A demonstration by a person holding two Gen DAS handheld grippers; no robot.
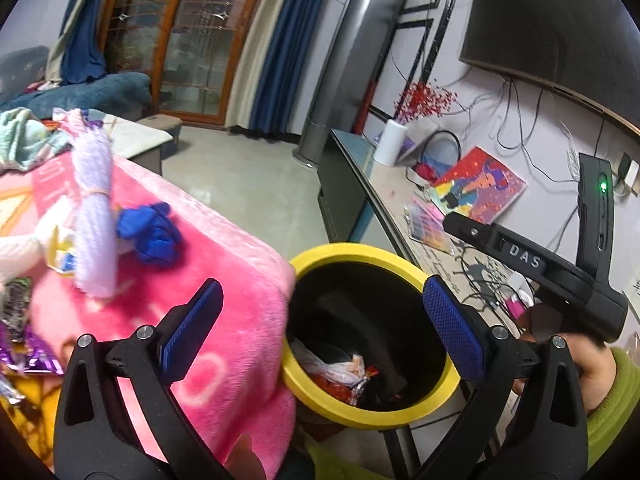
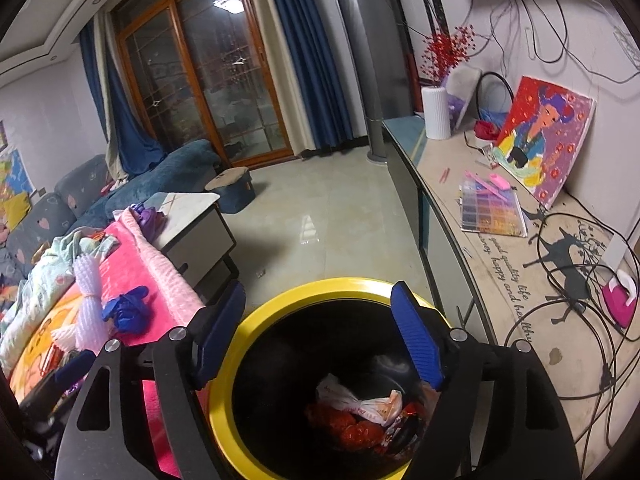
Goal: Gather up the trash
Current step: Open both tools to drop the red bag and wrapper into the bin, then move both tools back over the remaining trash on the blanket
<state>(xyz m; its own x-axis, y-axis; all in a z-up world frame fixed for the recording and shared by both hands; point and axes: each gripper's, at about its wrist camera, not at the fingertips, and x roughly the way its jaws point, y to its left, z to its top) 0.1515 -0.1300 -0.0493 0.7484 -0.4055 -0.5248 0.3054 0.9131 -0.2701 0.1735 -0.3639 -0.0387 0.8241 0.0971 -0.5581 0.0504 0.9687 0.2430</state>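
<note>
The left gripper (image 1: 320,328) has its jaws spread wide with nothing between the blue pads (image 1: 454,328), hanging over the edge where the fluffy pink blanket (image 1: 224,280) meets the round black bin with a yellow rim (image 1: 360,249). The right gripper (image 2: 318,338) is likewise released and empty, its blue-padded fingers (image 2: 416,340) straddling the mouth of the same bin (image 2: 228,364) from above. Down inside lie a knotted white plastic bag (image 2: 352,398) and crumpled red wrappers (image 2: 348,428) — trash already in the bin.

On the blanket, well apart from the bin, rest a crumpled blue glove (image 1: 154,232) and, just beside it, a bundle of pale lilac foam netting tied with a rubber band (image 1: 94,216); shiny purple wrappers (image 1: 24,356) lie at the left edge of the left wrist view.

To the right runs a long low cabinet (image 2: 444,184) carrying a white ribbed vase of red berries (image 2: 436,112), a colourful portrait canvas (image 2: 546,140) leaning on the wall, and loose black cables (image 2: 568,280).
</note>
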